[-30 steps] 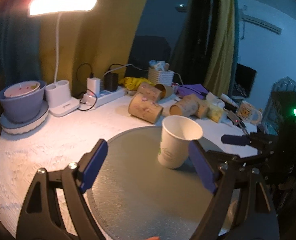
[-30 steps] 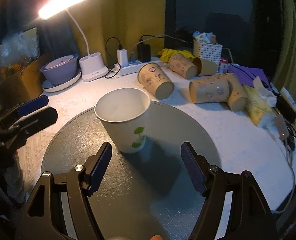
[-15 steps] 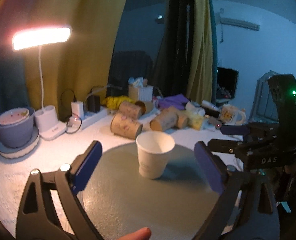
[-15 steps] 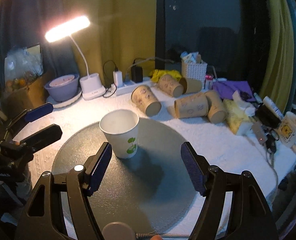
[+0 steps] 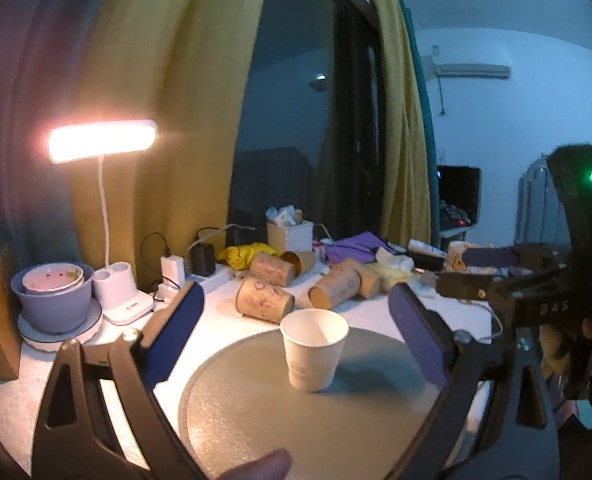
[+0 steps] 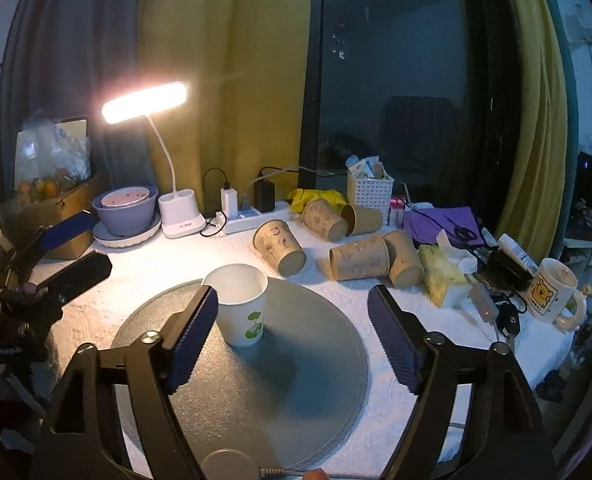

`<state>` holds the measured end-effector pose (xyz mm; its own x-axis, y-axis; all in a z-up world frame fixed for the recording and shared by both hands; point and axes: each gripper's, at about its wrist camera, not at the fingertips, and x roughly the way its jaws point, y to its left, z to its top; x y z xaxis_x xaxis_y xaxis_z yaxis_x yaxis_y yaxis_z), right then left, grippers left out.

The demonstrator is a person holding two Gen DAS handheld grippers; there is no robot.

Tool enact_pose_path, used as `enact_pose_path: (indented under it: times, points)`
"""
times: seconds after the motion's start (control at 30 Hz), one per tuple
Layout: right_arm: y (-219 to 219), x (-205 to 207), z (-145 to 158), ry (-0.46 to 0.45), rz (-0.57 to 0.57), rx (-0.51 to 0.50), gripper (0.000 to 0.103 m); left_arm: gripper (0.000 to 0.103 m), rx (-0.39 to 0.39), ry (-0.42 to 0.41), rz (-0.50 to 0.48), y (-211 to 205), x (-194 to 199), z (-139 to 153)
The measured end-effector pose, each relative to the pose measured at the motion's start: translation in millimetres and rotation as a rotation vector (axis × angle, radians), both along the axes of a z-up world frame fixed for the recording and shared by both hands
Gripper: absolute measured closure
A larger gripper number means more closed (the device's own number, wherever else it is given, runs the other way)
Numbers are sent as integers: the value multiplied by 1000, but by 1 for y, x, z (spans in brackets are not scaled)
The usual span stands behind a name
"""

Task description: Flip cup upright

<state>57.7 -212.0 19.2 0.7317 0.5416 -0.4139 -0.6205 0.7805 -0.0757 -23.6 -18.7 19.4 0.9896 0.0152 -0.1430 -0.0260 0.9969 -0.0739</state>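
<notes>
A white paper cup (image 5: 314,348) with a green leaf print stands upright, mouth up, on a round grey mat (image 5: 255,412). It also shows in the right wrist view (image 6: 240,304) on the mat (image 6: 296,392). My left gripper (image 5: 296,336) is open and empty, held back from the cup and above the mat. My right gripper (image 6: 293,336) is open and empty; its left finger (image 6: 193,336) overlaps the cup's left side in view, apart from it. Each gripper shows in the other's view: the right (image 5: 492,268), the left (image 6: 71,248).
Several brown paper cups (image 6: 279,246) lie on their sides behind the mat. A lit desk lamp (image 6: 145,102), stacked bowls (image 6: 125,210), a power strip (image 6: 255,214), a white basket (image 6: 370,192), a tissue pack (image 6: 442,276) and a bear mug (image 6: 552,292) crowd the table's back and right.
Both grippers have drawn back and risen away from the cup, staying open. The cup stands upright in the same place on the mat.
</notes>
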Motion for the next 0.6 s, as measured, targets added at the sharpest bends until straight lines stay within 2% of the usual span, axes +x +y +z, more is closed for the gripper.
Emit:
enact_pose_path:
  times: [0.2, 0.6]
  points:
    - [0, -1, -1, 0, 0, -1, 22, 9, -31, -7, 26, 8, -2, 0]
    - [5, 1, -3, 10, 8, -8, 22, 9, -28, -2, 12, 5, -1, 0]
